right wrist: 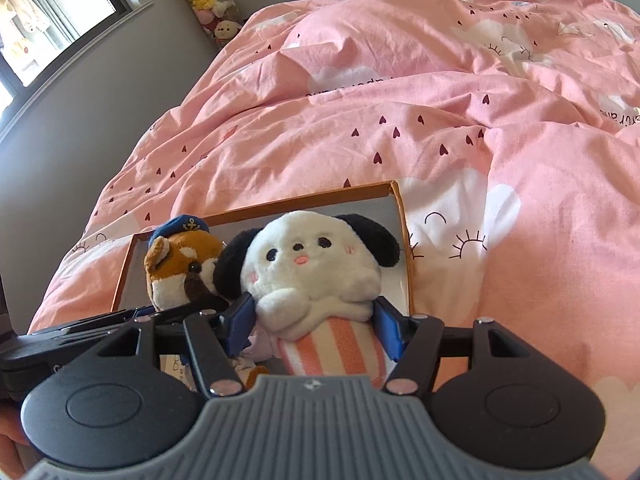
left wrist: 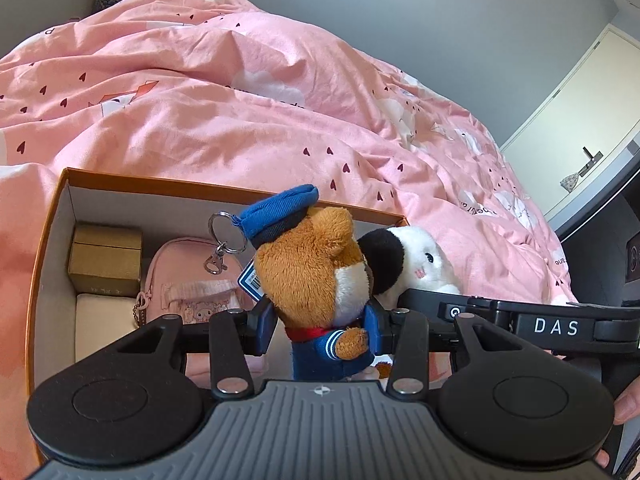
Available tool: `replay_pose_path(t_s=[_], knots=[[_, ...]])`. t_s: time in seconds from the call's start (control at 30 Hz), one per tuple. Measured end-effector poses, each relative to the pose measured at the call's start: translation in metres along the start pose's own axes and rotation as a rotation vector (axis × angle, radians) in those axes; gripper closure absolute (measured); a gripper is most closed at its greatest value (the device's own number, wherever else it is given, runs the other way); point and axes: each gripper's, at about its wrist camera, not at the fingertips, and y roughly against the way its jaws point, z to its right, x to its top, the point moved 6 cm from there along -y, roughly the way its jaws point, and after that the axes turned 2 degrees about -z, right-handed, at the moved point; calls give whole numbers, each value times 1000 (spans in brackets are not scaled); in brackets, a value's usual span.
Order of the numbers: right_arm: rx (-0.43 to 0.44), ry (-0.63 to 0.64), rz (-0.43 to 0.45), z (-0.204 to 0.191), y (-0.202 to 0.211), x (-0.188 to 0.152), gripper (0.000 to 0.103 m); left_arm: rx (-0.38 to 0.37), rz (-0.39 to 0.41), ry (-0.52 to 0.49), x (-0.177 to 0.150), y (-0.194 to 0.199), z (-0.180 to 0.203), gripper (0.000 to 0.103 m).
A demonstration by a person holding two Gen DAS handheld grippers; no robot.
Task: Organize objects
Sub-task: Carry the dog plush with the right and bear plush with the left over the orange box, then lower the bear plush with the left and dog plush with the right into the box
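Over an open box (left wrist: 48, 240) on the bed, left fingers (left wrist: 276, 326) squeeze a soft, light bear (left wrist: 316, 264) at its waist; right fingers (right wrist: 242, 312) squeeze a plush dog (right wrist: 316, 264), at the bear's three o'clock.

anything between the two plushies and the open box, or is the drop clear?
Nothing visible blocks it. The left gripper holds the sailor bear and the right gripper holds the white dog plush, both over the orange box. The pink pouch and small cardboard box fill its left end.
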Motion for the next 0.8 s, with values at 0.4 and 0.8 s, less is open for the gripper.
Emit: replay_pose_path(t_s=[0.4, 0.8], knots=[[-99, 24, -72, -1, -44, 1, 44, 36, -56, 1, 4, -38, -23, 54], [-140, 109, -73, 1, -57, 3, 43, 40, -63, 5, 1, -47, -29, 49]])
